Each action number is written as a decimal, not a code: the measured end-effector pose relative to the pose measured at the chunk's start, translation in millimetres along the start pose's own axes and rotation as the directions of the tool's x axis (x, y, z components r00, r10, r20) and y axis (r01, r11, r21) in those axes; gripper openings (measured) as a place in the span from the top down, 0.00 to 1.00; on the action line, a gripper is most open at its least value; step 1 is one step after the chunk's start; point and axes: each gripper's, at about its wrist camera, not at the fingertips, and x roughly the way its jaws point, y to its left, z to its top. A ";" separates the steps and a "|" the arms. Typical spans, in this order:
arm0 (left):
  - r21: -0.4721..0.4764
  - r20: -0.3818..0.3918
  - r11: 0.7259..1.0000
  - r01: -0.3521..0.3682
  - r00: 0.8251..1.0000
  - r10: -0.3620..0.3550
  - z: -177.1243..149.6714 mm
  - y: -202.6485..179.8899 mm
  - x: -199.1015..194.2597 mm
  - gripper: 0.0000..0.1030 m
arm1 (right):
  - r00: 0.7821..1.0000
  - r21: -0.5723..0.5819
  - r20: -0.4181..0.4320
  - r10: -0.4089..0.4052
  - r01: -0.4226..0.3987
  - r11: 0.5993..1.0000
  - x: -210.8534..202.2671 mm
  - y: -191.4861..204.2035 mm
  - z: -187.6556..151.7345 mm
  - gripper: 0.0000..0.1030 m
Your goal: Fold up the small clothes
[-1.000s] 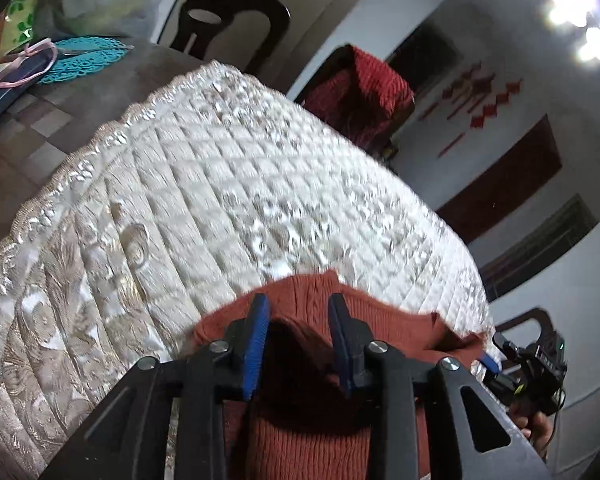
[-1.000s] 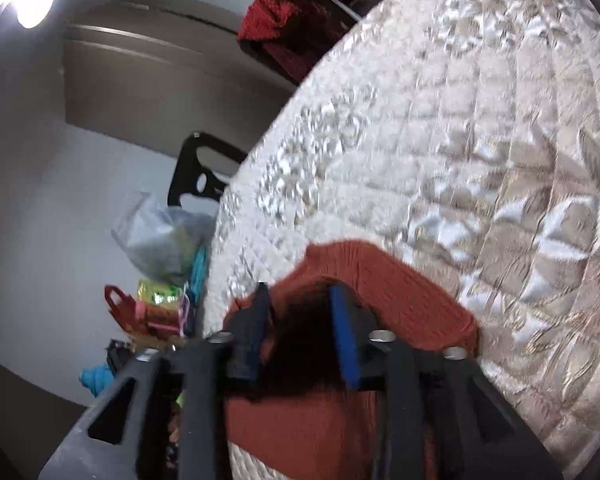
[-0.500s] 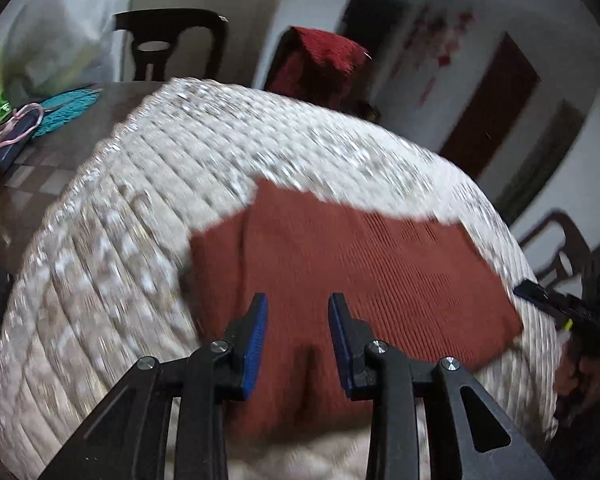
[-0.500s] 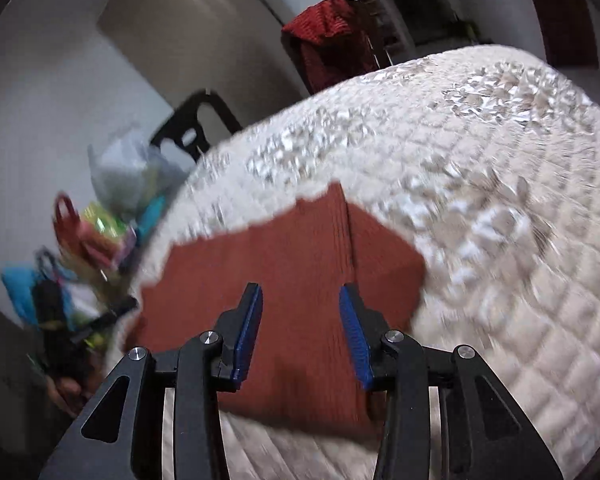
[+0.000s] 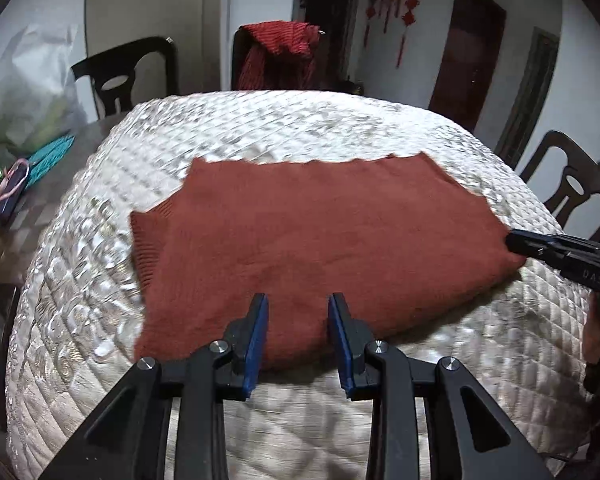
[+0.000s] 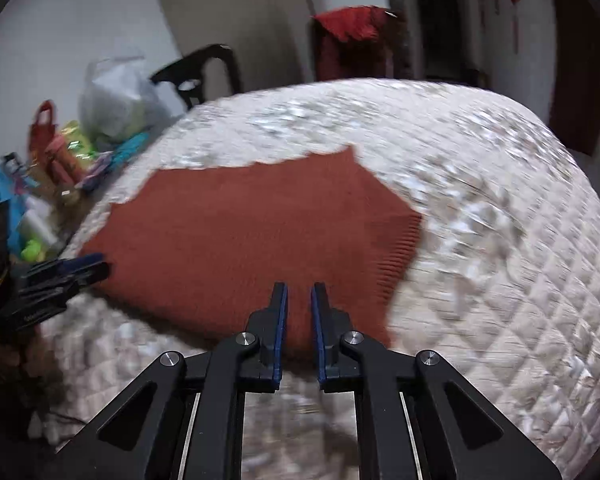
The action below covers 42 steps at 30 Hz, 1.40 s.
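Note:
A rust-red knit garment [image 5: 320,232] lies spread flat on the quilted cream table cover [image 5: 300,120]. My left gripper [image 5: 298,298] hovers over the garment's near edge, open, with nothing between its blue pads. Its dark tips [image 6: 98,266] also show at the garment's left corner in the right wrist view. My right gripper [image 6: 299,286] is over the near edge of the same garment [image 6: 240,232]; its jaws are closing and stand almost together, pinching no cloth. In the left wrist view the right gripper [image 5: 512,242] points at the garment's right corner.
A dark chair with a red cloth [image 5: 280,48] over its back stands behind the table. More chairs [image 5: 568,184] stand at the right and back left. A plastic bag [image 5: 28,92] and colourful clutter [image 6: 60,152] crowd the left end.
Both grippers let go of the bunched garment and drew back; it now lies spread flat. Both views rolled to level. The right jaws narrowed to a slit.

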 end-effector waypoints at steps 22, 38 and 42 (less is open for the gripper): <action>0.032 -0.014 0.999 -0.038 0.999 0.039 -3.6 -22.8 13.8 0.68 | 0.999 -0.019 -0.033 0.013 -0.014 1.000 11.9 14.5 -10.3 0.88; -0.062 -0.008 0.984 -0.168 0.986 0.168 -6.1 27.7 10.5 0.68 | 0.999 0.084 -0.014 -0.053 0.054 0.995 1.6 -23.2 -13.9 0.87; -0.065 -0.006 0.985 -0.159 0.987 0.159 -8.5 30.7 13.0 0.68 | 0.999 0.116 -0.018 -0.046 0.048 0.992 3.4 -31.2 -16.1 0.87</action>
